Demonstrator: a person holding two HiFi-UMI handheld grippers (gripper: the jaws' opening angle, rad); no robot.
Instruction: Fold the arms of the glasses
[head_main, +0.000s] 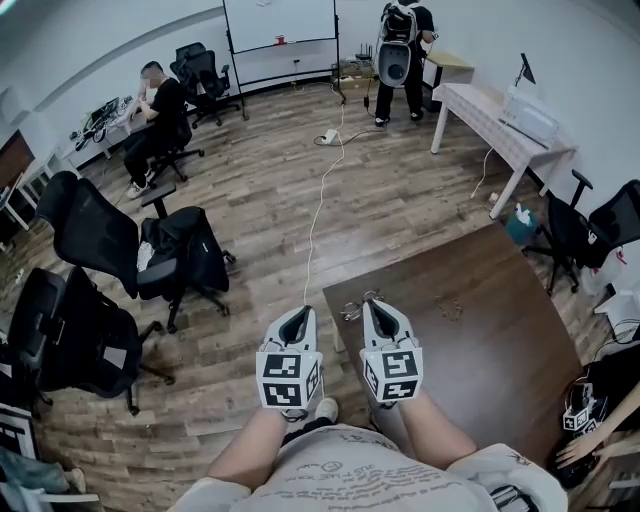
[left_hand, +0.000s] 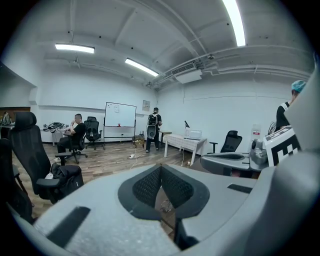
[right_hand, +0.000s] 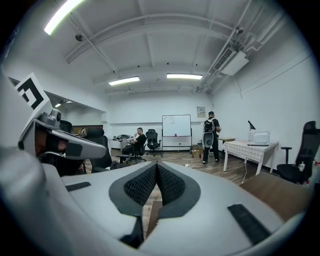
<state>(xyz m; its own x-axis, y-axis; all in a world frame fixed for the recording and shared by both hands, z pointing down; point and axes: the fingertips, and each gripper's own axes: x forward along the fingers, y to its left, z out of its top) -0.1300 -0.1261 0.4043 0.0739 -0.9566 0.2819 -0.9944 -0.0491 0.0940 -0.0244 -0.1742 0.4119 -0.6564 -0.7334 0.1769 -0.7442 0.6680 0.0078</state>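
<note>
A pair of thin-framed glasses (head_main: 352, 309) lies on the near left corner of the brown table (head_main: 470, 350). How its arms stand is too small to tell. My left gripper (head_main: 299, 313) hangs just left of the glasses, over the table's edge, with its tips together and nothing held. My right gripper (head_main: 376, 304) sits just right of the glasses, also shut and empty. In the left gripper view the glasses (left_hand: 165, 204) show faintly below the closed pads (left_hand: 150, 187). The right gripper view shows only the table edge under its closed pads (right_hand: 141, 187).
Black office chairs (head_main: 90, 240) and a black bag (head_main: 190, 255) stand on the wooden floor to the left. A white cable (head_main: 320, 190) runs across the floor. A seated person (head_main: 160, 110), a standing person (head_main: 400, 55) and a white table (head_main: 500, 130) are farther back.
</note>
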